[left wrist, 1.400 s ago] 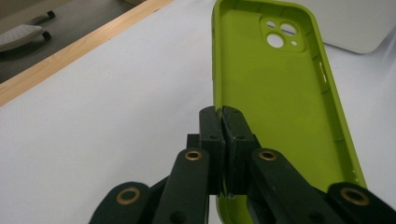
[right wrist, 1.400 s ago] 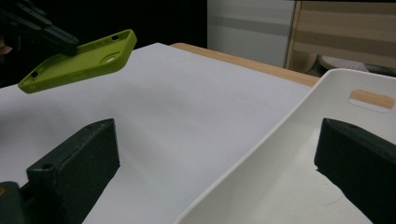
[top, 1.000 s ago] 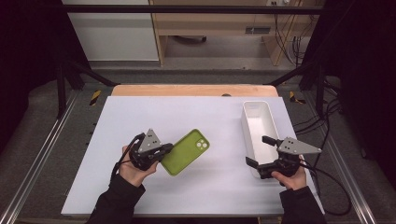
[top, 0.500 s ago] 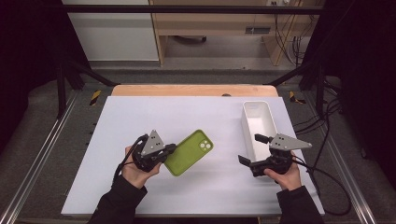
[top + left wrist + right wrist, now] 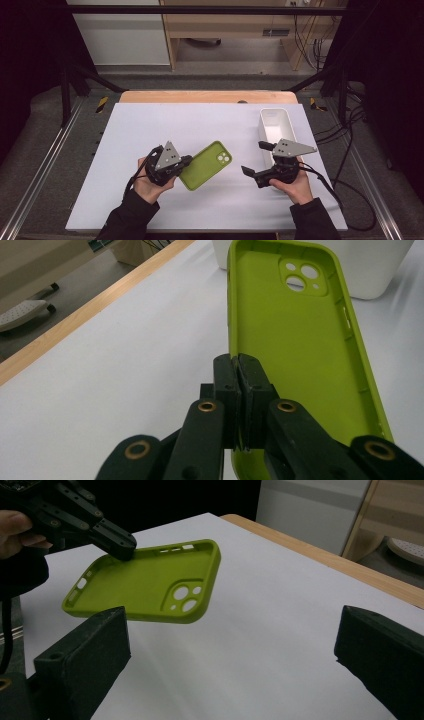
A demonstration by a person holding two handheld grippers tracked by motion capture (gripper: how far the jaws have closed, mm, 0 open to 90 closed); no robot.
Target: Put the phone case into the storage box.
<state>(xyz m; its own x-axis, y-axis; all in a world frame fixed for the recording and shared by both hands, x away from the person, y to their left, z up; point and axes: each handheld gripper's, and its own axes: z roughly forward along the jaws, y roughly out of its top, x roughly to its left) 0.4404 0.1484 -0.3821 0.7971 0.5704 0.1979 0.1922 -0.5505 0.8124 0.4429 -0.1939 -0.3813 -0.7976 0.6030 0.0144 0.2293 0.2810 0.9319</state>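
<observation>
A lime-green phone case (image 5: 206, 164) hangs just above the white table, hollow side up, camera cut-outs at its far end. My left gripper (image 5: 186, 161) is shut on the case's long side wall (image 5: 235, 340), its pads pressed together over that thin edge. In the right gripper view the case (image 5: 150, 582) floats ahead and to the left, pinched by the other gripper's jaws. My right gripper (image 5: 257, 159) stands open to the right of the case, pointing left toward it, with nothing between its wide-apart jaws.
A white rectangular bin (image 5: 275, 127) stands at the right of the white table (image 5: 150, 125), just behind my right hand. A wooden strip (image 5: 207, 96) runs along the table's far edge. Cables trail off to the right.
My right gripper has moved left from beside the bin toward the case. The case, held by the left gripper, has shifted slightly right.
</observation>
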